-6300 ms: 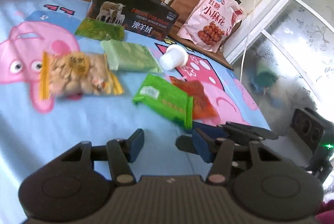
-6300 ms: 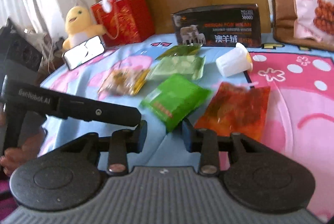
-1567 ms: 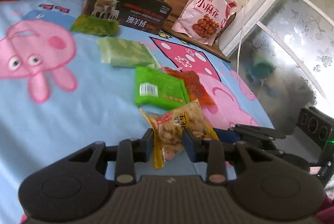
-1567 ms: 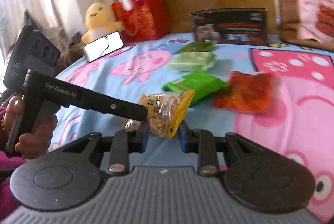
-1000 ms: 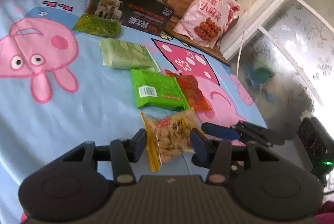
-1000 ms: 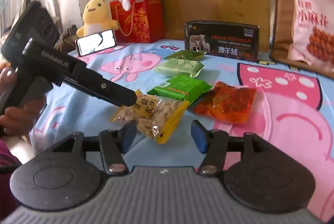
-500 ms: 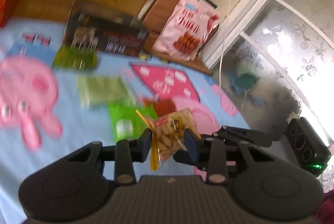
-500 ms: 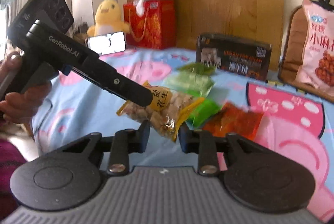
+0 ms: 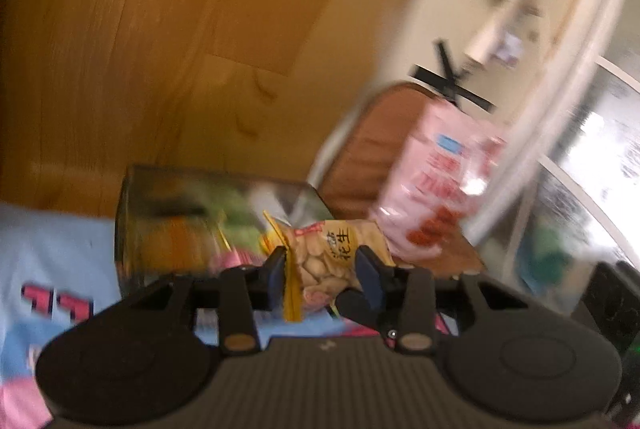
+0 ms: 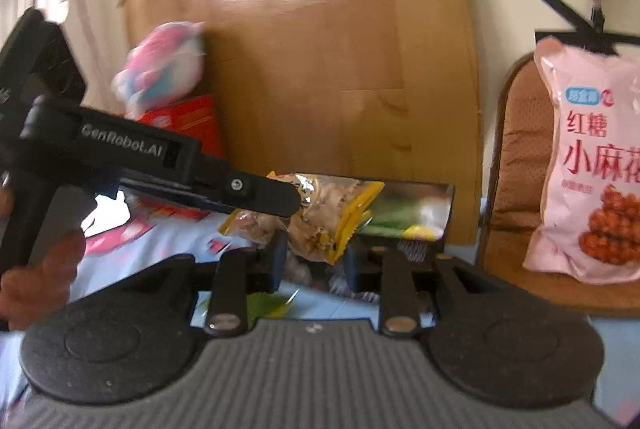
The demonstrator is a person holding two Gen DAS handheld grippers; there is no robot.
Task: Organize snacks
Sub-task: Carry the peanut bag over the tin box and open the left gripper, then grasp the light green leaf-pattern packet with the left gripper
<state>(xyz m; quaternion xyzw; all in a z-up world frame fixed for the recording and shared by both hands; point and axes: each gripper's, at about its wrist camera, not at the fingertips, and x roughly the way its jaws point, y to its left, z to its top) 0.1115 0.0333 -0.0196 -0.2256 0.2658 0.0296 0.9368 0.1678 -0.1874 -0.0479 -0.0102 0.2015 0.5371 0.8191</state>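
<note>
The peanut packet (image 9: 332, 253) is hanging in the air, above the bedspread (image 9: 52, 241) and in front of the dark box (image 10: 412, 205) at its far edge. The left gripper (image 9: 322, 269) is clamping one end, though its jaws are easing apart; the right gripper (image 10: 314, 261) is pinching the other end. To do the carry well, both grips should be staying firm and moving together, so that the slippery film is neither stretching nor slipping before the packet is reaching the box.
</note>
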